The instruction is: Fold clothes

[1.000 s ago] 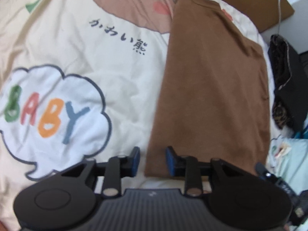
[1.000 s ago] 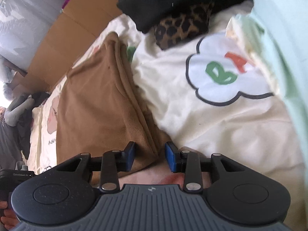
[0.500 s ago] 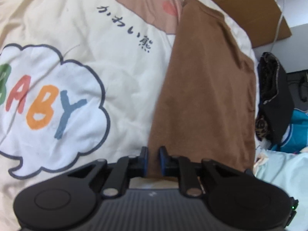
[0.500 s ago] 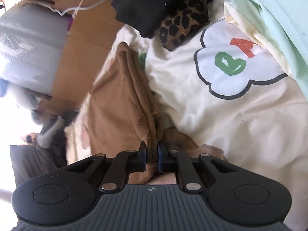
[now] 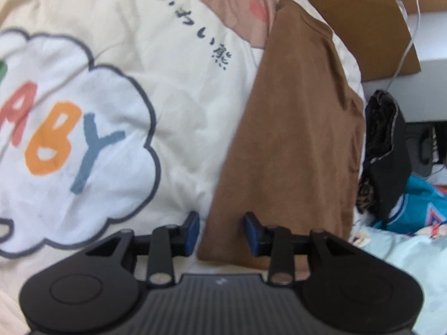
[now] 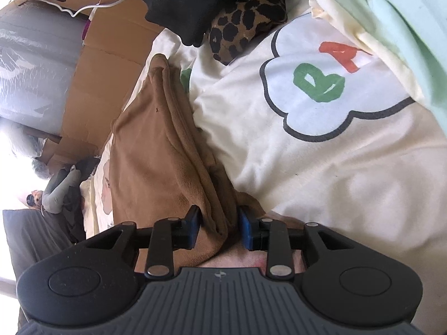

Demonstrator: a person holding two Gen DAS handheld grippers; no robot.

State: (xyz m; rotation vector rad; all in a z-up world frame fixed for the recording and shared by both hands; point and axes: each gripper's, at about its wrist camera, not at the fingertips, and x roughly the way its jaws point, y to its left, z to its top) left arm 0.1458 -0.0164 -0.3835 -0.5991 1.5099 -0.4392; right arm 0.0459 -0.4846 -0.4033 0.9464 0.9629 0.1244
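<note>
The brown top (image 5: 301,139) lies folded into one long strip on the cream quilt (image 5: 181,92), running away from the left gripper (image 5: 222,233). Its near-left corner sits between the left fingers (image 5: 192,233), whose jaws are opening; the left pad stands off the cloth over bare quilt and the right pad is over the cloth, neither pinching it. The strip's left edge is straight, and left of the fingers the quilt is open, bearing one cloud print with coloured letters. Right of the fingers the strip's other long edge comes close to one black garment (image 5: 391,162) and a teal cloth (image 5: 419,212), so there is little room on that side. At the far end stands cardboard (image 5: 363,14) with one white cable (image 5: 405,50) across it. In the right wrist view the right gripper (image 6: 219,230) straddles the top's (image 6: 156,153) bunched near end; several stacked layer edges pass between its fingers (image 6: 247,231), the jaws are opening, and the pads seem just clear of the cloth. Right of these fingers the quilt (image 6: 335,181) is open; ahead lie one leopard-print piece (image 6: 245,19) and black cloth (image 6: 195,2).
</note>
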